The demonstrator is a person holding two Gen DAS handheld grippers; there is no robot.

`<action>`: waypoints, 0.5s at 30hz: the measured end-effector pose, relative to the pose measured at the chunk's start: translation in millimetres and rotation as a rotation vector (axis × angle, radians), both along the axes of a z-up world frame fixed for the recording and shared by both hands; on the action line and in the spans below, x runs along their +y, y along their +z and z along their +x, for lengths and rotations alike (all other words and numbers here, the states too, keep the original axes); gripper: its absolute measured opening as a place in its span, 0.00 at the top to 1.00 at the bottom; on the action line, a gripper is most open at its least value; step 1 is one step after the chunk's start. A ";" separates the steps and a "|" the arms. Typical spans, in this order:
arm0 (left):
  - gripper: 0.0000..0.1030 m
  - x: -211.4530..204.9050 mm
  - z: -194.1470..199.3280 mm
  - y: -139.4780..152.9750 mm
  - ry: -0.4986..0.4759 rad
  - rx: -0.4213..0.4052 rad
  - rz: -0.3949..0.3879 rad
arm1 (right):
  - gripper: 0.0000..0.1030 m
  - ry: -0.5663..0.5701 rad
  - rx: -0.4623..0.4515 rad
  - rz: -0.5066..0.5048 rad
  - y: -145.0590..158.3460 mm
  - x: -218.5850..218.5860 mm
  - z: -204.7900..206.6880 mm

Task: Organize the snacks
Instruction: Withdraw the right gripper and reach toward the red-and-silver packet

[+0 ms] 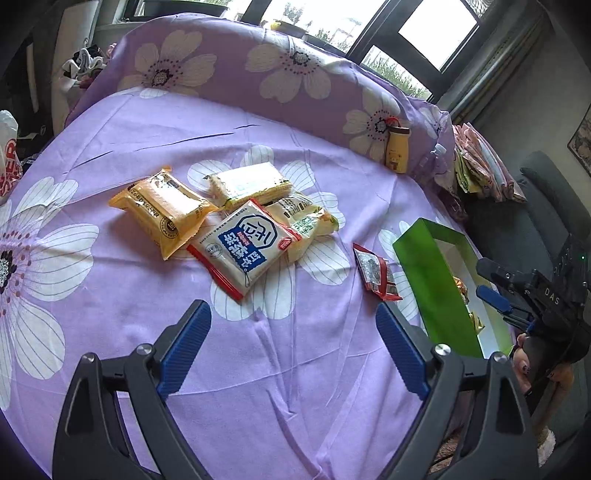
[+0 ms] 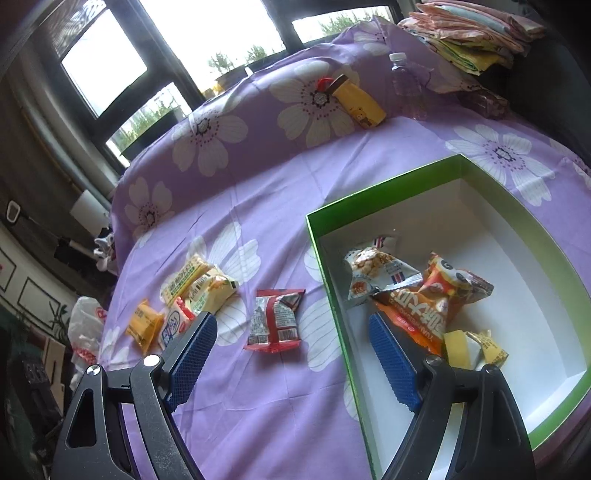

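A pile of snack packs lies on the purple flowered sheet: an orange pack (image 1: 162, 210), a white-and-blue pack (image 1: 243, 243) and pale yellow packs (image 1: 247, 184). A small red packet (image 1: 376, 271) lies beside the green box (image 1: 432, 288); it also shows in the right wrist view (image 2: 275, 321). The green box (image 2: 332, 291) holds several snack bags (image 2: 417, 288). My left gripper (image 1: 293, 347) is open and empty, above the sheet in front of the pile. My right gripper (image 2: 291, 358) is open and empty, straddling the box's left wall near the red packet.
A yellow bottle (image 2: 356, 99) and a clear water bottle (image 2: 404, 79) lean on the raised flowered cushion at the back. Folded cloths (image 2: 472, 33) are stacked at the far right. A white plastic bag (image 2: 86, 328) hangs off the left edge.
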State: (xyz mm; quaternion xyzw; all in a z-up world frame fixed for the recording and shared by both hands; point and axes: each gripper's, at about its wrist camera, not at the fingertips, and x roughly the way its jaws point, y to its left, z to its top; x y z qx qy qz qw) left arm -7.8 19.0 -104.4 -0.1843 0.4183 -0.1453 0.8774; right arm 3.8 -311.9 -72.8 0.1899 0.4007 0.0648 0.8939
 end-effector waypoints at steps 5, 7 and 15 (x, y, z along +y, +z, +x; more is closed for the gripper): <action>0.11 9.1 4.0 -5.6 0.023 0.015 -0.014 | 0.18 0.066 0.017 0.012 -6.9 21.3 5.5; 0.11 11.5 4.4 -6.9 0.027 0.019 -0.021 | 0.18 0.113 0.019 0.019 -9.1 32.8 7.2; 0.11 17.1 5.2 -6.9 0.048 0.008 -0.016 | 0.18 0.179 0.058 -0.069 -24.3 69.0 15.4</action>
